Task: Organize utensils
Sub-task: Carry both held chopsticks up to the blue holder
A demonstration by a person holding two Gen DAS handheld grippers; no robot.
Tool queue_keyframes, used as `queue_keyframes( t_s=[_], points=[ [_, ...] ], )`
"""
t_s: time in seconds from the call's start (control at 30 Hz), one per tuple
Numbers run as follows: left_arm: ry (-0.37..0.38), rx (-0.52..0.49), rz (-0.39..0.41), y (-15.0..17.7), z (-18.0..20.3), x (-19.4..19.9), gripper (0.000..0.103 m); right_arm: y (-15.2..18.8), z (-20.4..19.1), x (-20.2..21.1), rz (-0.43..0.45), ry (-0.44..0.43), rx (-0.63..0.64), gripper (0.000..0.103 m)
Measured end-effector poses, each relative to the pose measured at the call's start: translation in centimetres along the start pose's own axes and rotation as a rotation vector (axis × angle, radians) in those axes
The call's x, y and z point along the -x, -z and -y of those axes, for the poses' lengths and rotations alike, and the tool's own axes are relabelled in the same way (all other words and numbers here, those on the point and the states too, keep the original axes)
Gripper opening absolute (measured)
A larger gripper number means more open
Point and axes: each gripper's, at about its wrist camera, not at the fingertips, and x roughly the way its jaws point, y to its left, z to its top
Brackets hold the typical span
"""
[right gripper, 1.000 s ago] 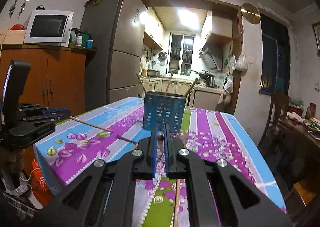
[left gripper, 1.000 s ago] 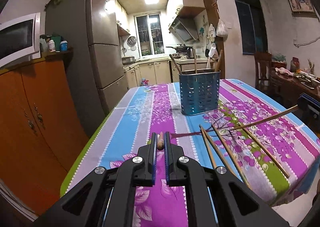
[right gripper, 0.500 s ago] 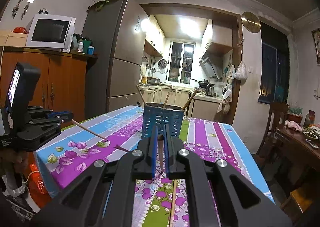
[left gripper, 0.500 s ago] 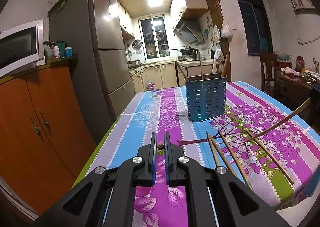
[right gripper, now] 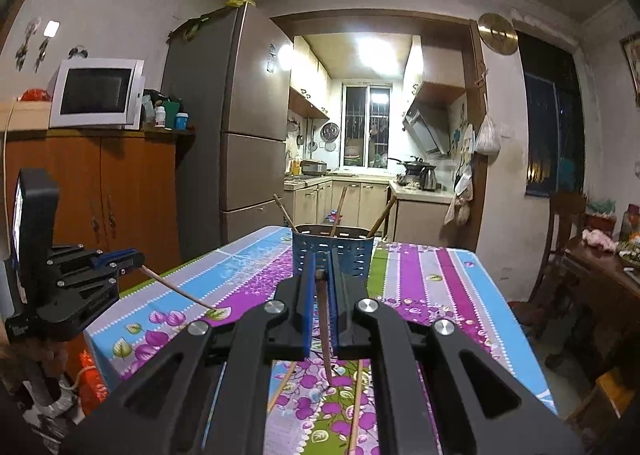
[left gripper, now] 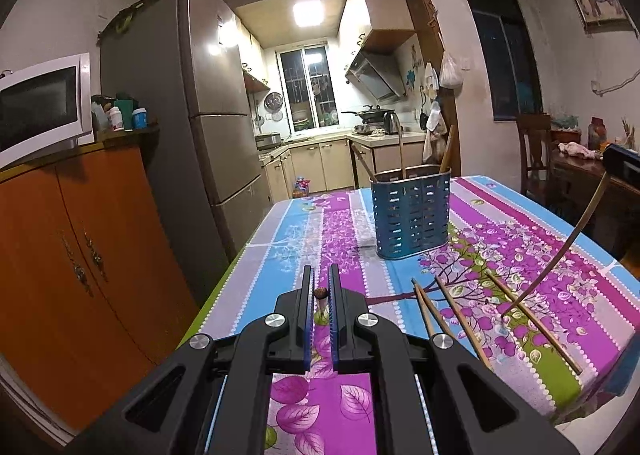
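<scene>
Left wrist view: the left gripper (left gripper: 320, 293) at lower centre is clamped on a chopstick (left gripper: 321, 293). The blue holder (left gripper: 410, 215) at centre already has three utensils standing in it; four loose chopsticks (left gripper: 454, 315) lie on the worktop (left gripper: 340, 231) at lower right.

Right wrist view: the right gripper (right gripper: 320, 275) is clamped on another chopstick (right gripper: 325, 329), its tip touching the cloth. Most remains unsorted, I judge.

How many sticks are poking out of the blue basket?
3 in the blue basket: the left stick leans left, the middle stick is nearly upright, and the right stick leans right. Shorter ones may be hidden inside.
</scene>
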Motion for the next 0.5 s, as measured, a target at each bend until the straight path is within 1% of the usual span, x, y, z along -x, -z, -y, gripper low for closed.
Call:
queue_keyframes(
  t_s=[0.07, 0.23, 0.43, 0.5],
  points=[
    [0.021, 0.008, 0.001, -0.3, -0.2, 0.1, 0.008, -0.3, 0.2, -0.2, -0.008, -0.013, -0.017, 0.005],
    [0.138, 0.05, -0.032, -1.8, -1.4, -0.2, 0.008, -1.2, 0.3, -1.0, -0.015, -0.032, -0.031, 0.005],
    [0.207, 0.078, -0.052, -3.6, -3.0, -0.7, 0.008, -2.4, 0.1, -2.1, 0.0, -0.045, -0.015, 0.005],
    [0.215, 0.08, -0.048, -4.2, -3.2, -0.8, 0.008, -2.7, 0.2, -2.4, 0.005, -0.051, -0.014, 0.005]
  ],
)
